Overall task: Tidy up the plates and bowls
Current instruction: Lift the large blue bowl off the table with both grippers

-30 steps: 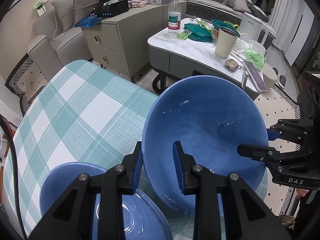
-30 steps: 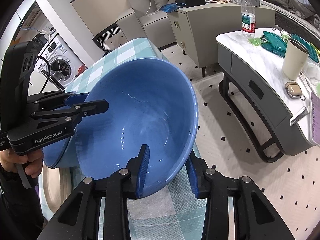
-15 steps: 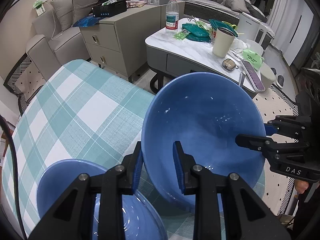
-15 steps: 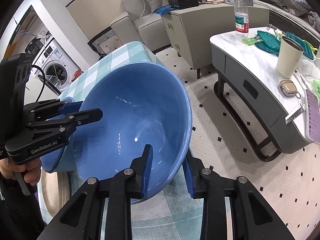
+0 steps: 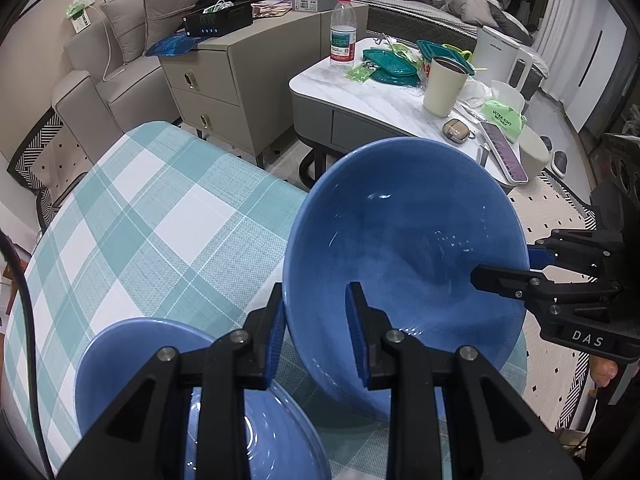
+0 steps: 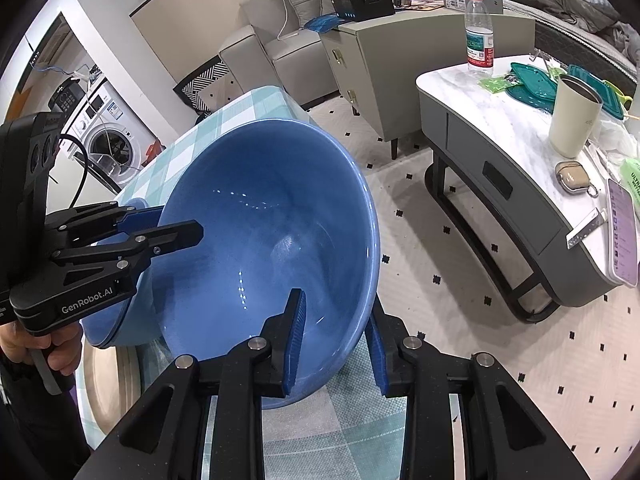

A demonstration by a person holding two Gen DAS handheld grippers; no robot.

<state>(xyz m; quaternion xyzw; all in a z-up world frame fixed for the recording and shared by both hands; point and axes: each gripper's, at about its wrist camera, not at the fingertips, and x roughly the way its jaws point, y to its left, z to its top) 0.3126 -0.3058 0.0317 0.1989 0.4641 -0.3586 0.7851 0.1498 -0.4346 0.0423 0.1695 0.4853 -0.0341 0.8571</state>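
Large blue bowl held tilted between both tongs above the checked desk.

The large blue bowl [image 5: 404, 264] was off the desk [image 5: 132, 216], tipped on edge, its near rim clamped in the left tongs [image 5: 316, 336] and its opposite rim in the right tongs [image 6: 336, 344]; the right jaws had just been closing on that rim, one pad inside and one outside. A second blue bowl [image 5: 132, 364] sat on the desk just beside and below the large bowl, on its left. The step in hand appeared to be carrying one bowl for stacking. The next move would likely call for levelling the large bowl and bringing it together with the second, both grips kept firm until it seats.
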